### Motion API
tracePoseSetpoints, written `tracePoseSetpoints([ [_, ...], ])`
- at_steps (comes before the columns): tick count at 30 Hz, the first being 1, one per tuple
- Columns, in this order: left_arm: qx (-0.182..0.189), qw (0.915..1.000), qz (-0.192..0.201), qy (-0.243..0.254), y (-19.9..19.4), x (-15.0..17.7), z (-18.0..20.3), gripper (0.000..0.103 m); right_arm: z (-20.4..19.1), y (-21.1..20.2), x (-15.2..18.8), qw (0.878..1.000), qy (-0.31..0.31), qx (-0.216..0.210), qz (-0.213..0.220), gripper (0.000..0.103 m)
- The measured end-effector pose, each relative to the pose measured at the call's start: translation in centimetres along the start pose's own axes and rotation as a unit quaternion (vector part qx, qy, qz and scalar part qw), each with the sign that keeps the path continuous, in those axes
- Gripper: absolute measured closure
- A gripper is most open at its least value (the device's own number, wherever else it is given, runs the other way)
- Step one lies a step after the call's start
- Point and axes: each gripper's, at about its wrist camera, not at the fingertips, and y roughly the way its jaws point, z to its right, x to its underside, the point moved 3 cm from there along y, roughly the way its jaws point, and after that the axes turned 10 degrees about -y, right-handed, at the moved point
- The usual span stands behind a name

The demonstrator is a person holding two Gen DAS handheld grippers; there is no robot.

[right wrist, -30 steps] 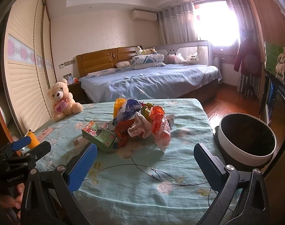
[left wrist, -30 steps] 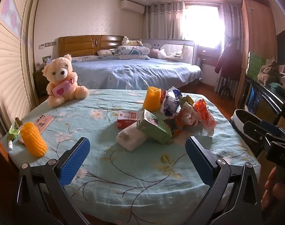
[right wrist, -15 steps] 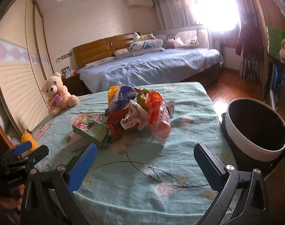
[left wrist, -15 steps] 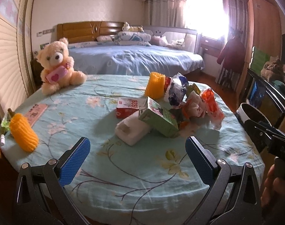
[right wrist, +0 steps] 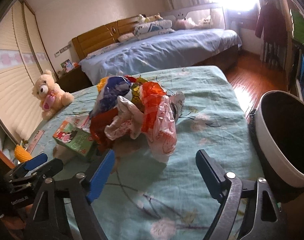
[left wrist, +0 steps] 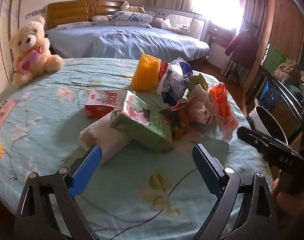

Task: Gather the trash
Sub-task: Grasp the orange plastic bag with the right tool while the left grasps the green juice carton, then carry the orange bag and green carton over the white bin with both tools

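Trash pile (left wrist: 171, 108) sits mid-table on the floral cloth (left wrist: 122, 182); left of it a teddy bear (left wrist: 31, 48) at the far table edge, then a red 1928 box (left wrist: 103, 106) and a white wrapped roll (left wrist: 104, 140) touching the pile's left side, with a green carton (left wrist: 144, 126) leaning over the roll. Left gripper (left wrist: 147, 164) hovers just in front of the pile, jaws spread wide, holding nothing; crumpled plastic bags (right wrist: 152, 116) make up the pile's right part. Right gripper (right wrist: 154, 172) also near the pile's front, jaws wide apart and empty, and the white bin (right wrist: 279, 152) stands right of the pile, off the table edge.
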Motion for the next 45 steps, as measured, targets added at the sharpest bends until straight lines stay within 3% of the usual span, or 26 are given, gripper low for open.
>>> tracePoseSetpoints([
  [4,-0.01,0.9999,-0.002,-0.014,1.6,-0.6,0.0,0.009,0.7,1.4,-0.4,1.0,0.001,-0.003,-0.016,0.024],
  [10,-0.014,0.9989,-0.007,-0.044,3.2,-1.5,-0.4,0.022,1.3,3.4,-0.9,0.999,0.008,-0.017,-0.032,0.027],
  [13,-0.01,0.9988,-0.007,-0.047,3.6,-1.9,-0.4,0.049,1.4,4.2,-0.9,0.999,0.01,-0.022,-0.041,0.051],
  [14,-0.009,0.999,-0.009,-0.044,3.8,-2.0,-0.3,0.065,1.4,4.4,-0.9,0.999,0.013,-0.027,-0.044,0.066],
  [15,-0.006,0.9991,-0.01,-0.04,3.8,-2.0,-0.2,0.076,1.5,4.5,-0.7,0.998,0.016,-0.031,-0.046,0.068],
  [18,0.006,0.9997,-0.01,-0.023,3.6,-1.7,0.4,0.089,1.5,3.9,-0.6,0.999,0.013,-0.029,-0.034,0.074],
  [32,0.035,0.9989,0.007,0.029,-0.6,0.4,2.6,0.094,2.6,-1.6,0.9,0.999,0.023,-0.031,-0.001,0.077],
  [45,0.091,0.9925,0.008,0.081,-2.7,2.0,7.7,0.095,4.3,-5.0,2.6,0.999,0.043,-0.013,0.012,0.077],
])
